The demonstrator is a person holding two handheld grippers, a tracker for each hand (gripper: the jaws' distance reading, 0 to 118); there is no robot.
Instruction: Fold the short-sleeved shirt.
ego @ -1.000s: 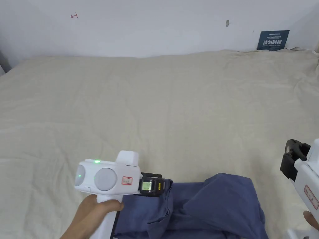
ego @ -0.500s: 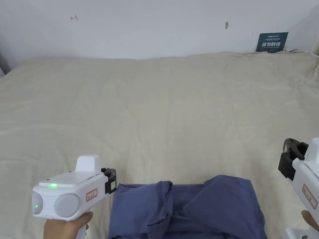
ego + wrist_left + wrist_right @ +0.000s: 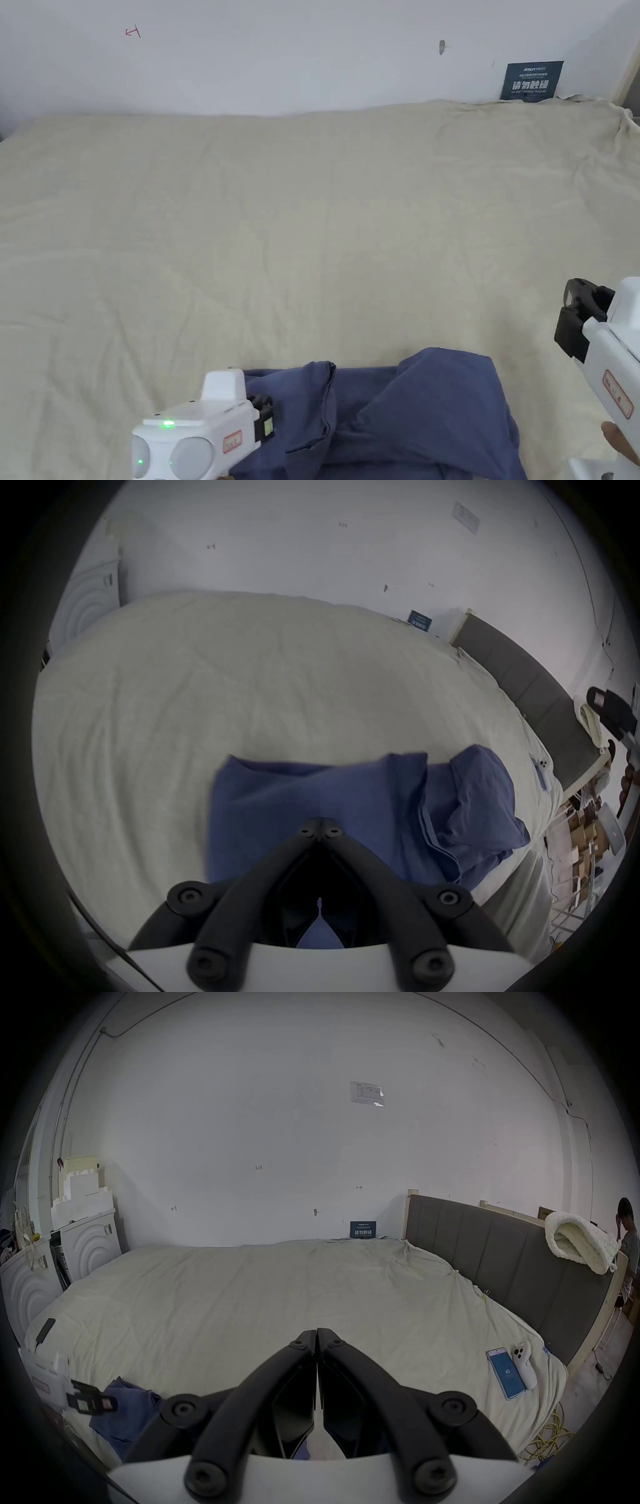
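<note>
The blue shirt [image 3: 400, 419] is seen rumpled at the near edge of the bed [image 3: 312, 219]. The left claw [image 3: 320, 821] is pressed together above it; the right claw [image 3: 317, 1333] is held together, well apart.

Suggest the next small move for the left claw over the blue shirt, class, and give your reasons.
Probably open the left claw and lower it onto the near left edge of the blue shirt to grip it. Its jaws look closed with nothing between them, and the shirt lies bunched and unevenly folded on the bed sheet, while the right claw waits off to the side.
</note>
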